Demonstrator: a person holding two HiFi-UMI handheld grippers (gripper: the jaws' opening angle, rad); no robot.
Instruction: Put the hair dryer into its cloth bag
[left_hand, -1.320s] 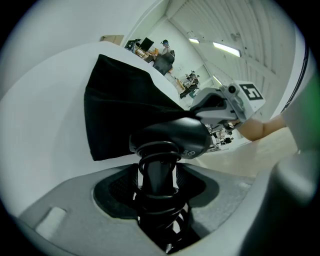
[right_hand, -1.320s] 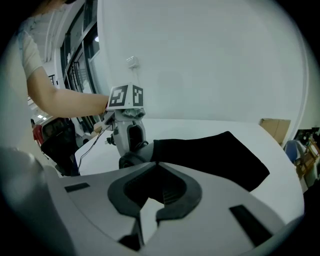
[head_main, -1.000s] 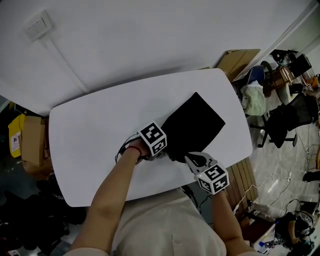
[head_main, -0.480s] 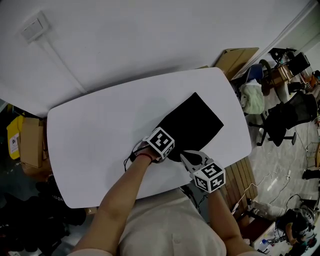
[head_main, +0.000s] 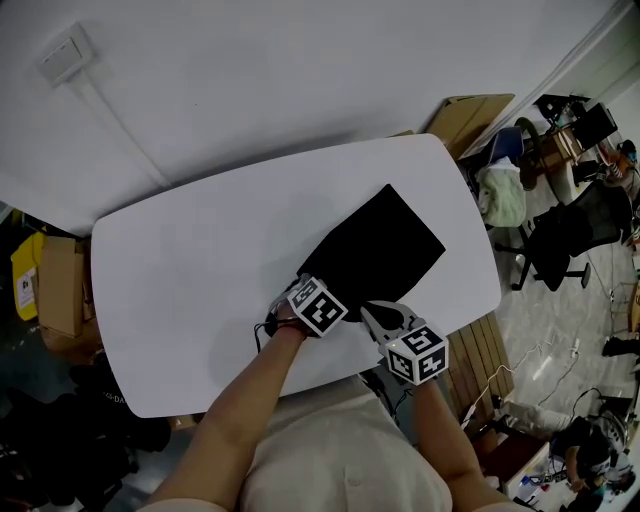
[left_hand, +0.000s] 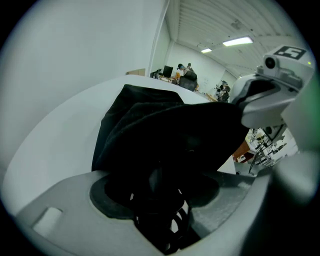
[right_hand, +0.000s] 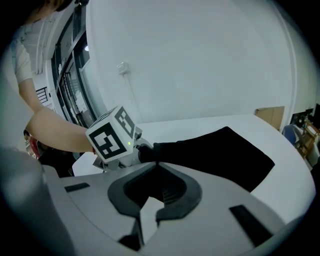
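Hair dryer (left_hand: 150, 220) mostly hidden in cloth bag (head_main: 385, 245), clamped by left gripper (left_hand: 157, 177); right gripper (right_hand: 152, 162) pinches bag.

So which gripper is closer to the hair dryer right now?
Left. The left gripper is clamped on the hair dryer at the cloth bag's mouth; the right gripper is beside it, pinching the bag's edge.

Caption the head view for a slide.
Left gripper holds hair dryer at black cloth bag; right gripper pinches its edge.

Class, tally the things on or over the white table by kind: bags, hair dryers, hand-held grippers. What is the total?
cloth bag: 1
hair dryer: 1
grippers: 2 (left gripper, right gripper)
Total: 4
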